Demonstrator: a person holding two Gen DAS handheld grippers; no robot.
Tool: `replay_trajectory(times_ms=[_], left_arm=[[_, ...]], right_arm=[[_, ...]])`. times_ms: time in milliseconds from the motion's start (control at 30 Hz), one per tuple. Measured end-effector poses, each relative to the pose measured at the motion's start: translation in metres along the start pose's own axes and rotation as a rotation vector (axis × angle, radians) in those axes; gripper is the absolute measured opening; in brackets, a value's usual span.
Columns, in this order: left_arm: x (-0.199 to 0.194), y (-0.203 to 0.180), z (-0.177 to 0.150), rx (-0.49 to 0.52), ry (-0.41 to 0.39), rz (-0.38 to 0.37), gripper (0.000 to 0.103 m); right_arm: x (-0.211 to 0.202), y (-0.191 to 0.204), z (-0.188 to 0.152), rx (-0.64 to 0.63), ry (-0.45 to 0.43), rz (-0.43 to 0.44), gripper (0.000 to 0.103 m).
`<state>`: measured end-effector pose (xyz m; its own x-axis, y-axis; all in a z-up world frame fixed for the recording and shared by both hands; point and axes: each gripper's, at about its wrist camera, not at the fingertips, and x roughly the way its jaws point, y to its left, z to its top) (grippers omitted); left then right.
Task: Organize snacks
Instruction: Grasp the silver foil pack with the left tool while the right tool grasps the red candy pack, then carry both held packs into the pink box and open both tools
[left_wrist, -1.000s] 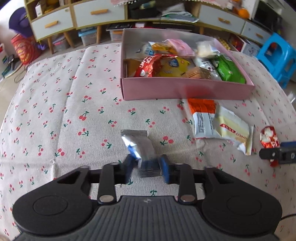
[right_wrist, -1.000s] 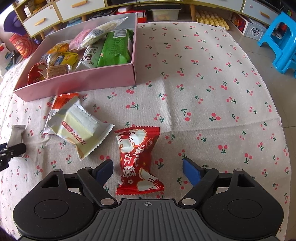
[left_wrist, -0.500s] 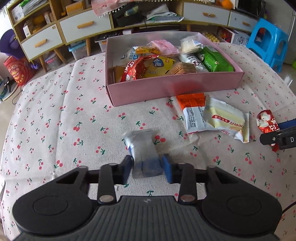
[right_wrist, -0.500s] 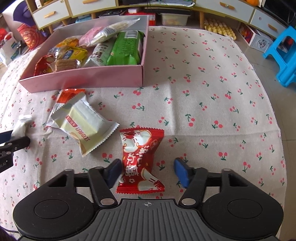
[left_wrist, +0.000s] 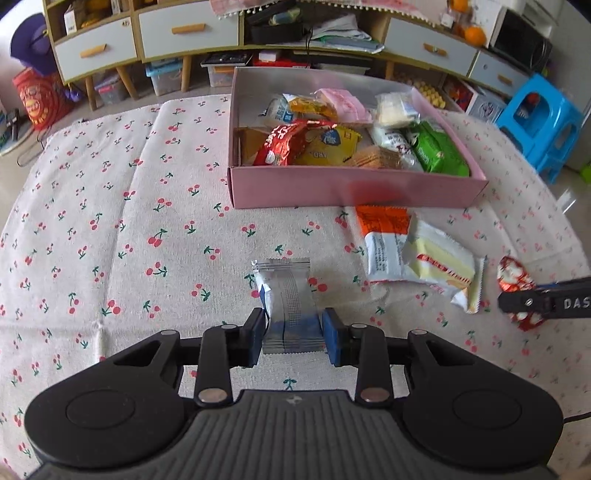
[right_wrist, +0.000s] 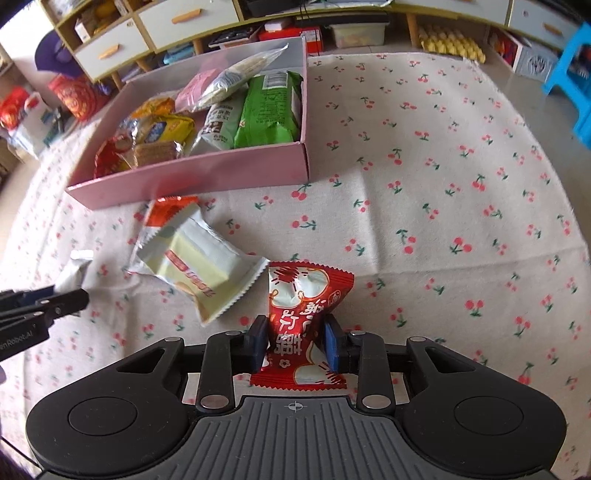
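right wrist view: right hand-held gripper (right_wrist: 294, 347) pinches red snack packet (right_wrist: 301, 314); left hand-held gripper (left_wrist: 294, 341) clamps silver wrapper (left_wrist: 286, 299); slick film could slip during lift toward pink box (right_wrist: 192, 177).

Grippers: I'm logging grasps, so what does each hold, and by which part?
Left gripper pinches the silver packet at its near end. Right gripper squeezes the red packet across its lower middle.
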<state>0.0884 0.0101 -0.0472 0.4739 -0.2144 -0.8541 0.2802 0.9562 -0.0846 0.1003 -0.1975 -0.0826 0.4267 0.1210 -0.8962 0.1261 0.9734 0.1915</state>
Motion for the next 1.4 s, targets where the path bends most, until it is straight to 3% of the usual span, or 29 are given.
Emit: replay_trajectory(times_ms=[267, 433, 867, 1000, 1133, 1400], left_arm=[[-0.014, 0.000, 0.005, 0.020, -0.022, -0.046, 0.030], [-0.024, 0.005, 0.017, 0.012, -0.072, -0.081, 0.030], [-0.005, 0.023, 0.061, -0.145, -0.202, -0.152, 0.030], [0.006, 0.030, 0.078, -0.222, -0.197, -0.157, 0.030], [0.016, 0.035, 0.099, -0.260, -0.221, -0.162, 0.030], [0.032, 0.033, 0.106, -0.195, -0.281, -0.157, 0.031]], right_arm=[[-0.008, -0.001, 0.001, 0.088, -0.001, 0.124, 0.029], [-0.016, 0.009, 0.008, 0.064, -0.057, 0.134, 0.029], [-0.017, 0.032, 0.038, 0.154, -0.186, 0.261, 0.029], [-0.016, 0.031, 0.054, 0.226, -0.197, 0.294, 0.029], [-0.012, 0.034, 0.071, 0.238, -0.225, 0.278, 0.029], [0.013, 0.037, 0.100, 0.333, -0.259, 0.349, 0.030]])
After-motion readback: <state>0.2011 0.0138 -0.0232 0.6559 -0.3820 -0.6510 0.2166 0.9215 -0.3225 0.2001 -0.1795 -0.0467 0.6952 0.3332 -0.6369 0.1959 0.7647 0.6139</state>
